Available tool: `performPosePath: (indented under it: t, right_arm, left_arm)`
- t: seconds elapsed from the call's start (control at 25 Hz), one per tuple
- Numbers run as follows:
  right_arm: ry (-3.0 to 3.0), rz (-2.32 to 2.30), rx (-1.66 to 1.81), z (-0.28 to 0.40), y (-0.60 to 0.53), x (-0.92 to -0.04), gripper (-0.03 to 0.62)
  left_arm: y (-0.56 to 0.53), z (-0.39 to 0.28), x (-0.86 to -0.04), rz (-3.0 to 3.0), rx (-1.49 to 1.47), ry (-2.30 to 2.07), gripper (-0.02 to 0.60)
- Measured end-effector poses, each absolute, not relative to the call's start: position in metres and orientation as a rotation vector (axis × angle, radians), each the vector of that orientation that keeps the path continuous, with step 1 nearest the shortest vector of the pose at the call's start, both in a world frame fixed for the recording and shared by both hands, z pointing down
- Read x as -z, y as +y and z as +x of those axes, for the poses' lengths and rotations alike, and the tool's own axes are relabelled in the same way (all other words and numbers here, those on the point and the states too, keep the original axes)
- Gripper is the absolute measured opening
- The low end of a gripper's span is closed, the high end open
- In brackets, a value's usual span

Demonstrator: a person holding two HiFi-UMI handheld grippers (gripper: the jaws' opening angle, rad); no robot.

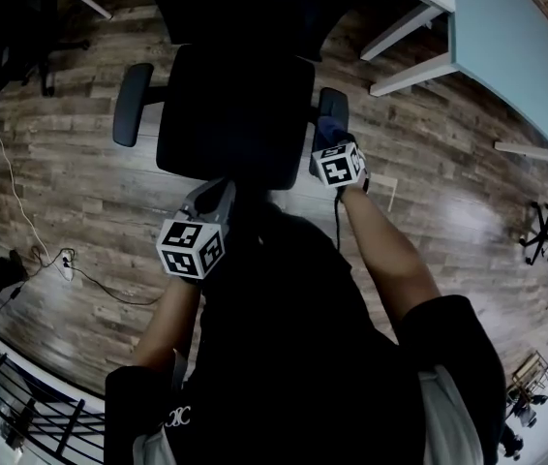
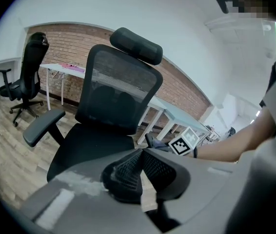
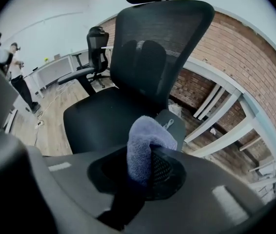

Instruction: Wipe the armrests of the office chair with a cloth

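Observation:
A black mesh office chair (image 1: 235, 114) stands in front of me on the wood floor. Its left armrest (image 1: 131, 103) and right armrest (image 1: 333, 105) flank the seat. My right gripper (image 1: 328, 136) is shut on a blue-grey cloth (image 3: 145, 147), and the cloth rests over the near end of the right armrest (image 3: 171, 125). My left gripper (image 1: 218, 194) hovers at the seat's front edge, shut, with nothing between its fingers (image 2: 128, 167). In the left gripper view the left armrest (image 2: 43, 126) is off to the left, well clear of the gripper.
White desks (image 1: 506, 37) stand to the chair's right, their legs near the right armrest. A second black office chair (image 2: 28, 77) is at the far left by a brick wall. Cables (image 1: 22, 211) trail on the floor at left, and a railing (image 1: 22, 405) runs behind me.

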State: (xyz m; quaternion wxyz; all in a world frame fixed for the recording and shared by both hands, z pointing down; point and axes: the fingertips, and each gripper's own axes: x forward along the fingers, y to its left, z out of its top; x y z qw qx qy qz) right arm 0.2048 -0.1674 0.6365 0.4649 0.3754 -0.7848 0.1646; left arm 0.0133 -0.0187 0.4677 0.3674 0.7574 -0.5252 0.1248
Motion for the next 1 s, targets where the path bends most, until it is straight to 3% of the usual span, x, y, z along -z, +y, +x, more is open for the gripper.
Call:
performPosePath:
  t: [0.68, 1.0]
  right_arm:
    - [-1.807, 1.148, -0.624, 0.210, -0.235, -0.634, 0.069]
    - [-2.050, 1.402, -0.686, 0.140, -0.206, -0.589, 0.066]
  left_arm:
    - [-0.049, -0.034, -0.479, 1.935, -0.331, -1.296, 0.006]
    - [-0.089, -0.050, -0.494, 1.975, -0.362, -1.180, 0.006]
